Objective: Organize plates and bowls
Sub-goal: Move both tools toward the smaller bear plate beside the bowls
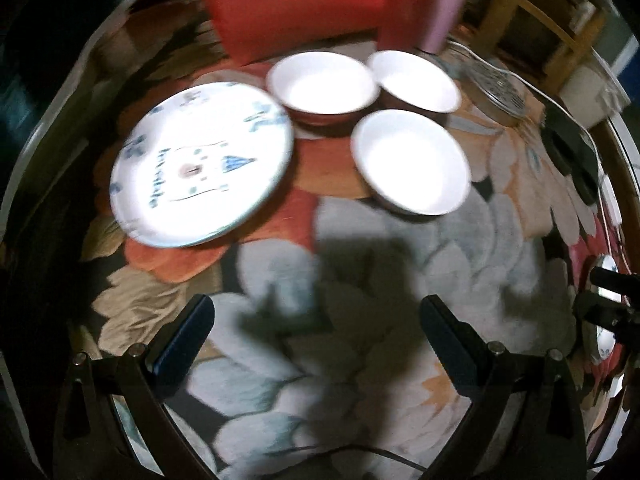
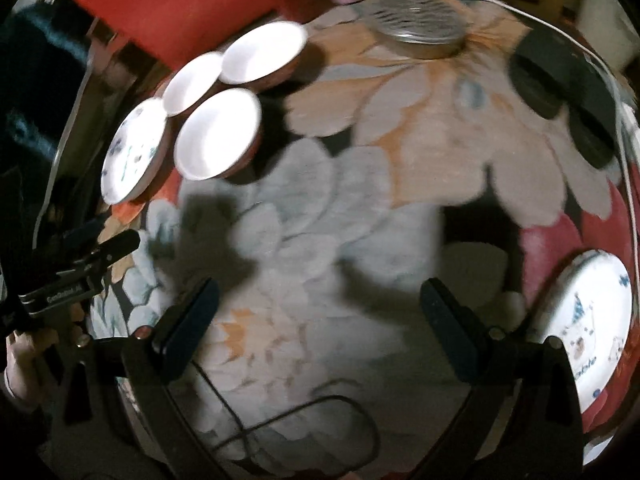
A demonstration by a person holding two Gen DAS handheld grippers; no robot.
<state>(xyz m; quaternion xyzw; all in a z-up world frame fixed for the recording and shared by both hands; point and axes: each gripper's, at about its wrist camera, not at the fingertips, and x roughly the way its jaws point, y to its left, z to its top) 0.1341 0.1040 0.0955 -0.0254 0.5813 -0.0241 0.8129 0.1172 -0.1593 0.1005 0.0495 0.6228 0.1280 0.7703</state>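
Observation:
A white plate with blue drawings (image 1: 200,164) lies on the floral table, far left of my open, empty left gripper (image 1: 316,312). Three white bowls with brown outsides (image 1: 322,82) (image 1: 414,80) (image 1: 410,162) stand close together behind and right of it. In the right wrist view the same plate (image 2: 132,156) and bowls (image 2: 218,134) (image 2: 264,52) (image 2: 192,82) sit far left. A second patterned plate (image 2: 588,320) lies at the right edge, just right of my open, empty right gripper (image 2: 320,296). The left gripper (image 2: 100,252) shows at the left.
A red box (image 1: 296,4) and a pink cup (image 1: 444,4) stand at the back. A round metal lid (image 2: 416,28), a white cable (image 2: 600,64) and a black device (image 2: 568,88) lie at the back right. The floral cloth (image 2: 360,200) covers the table.

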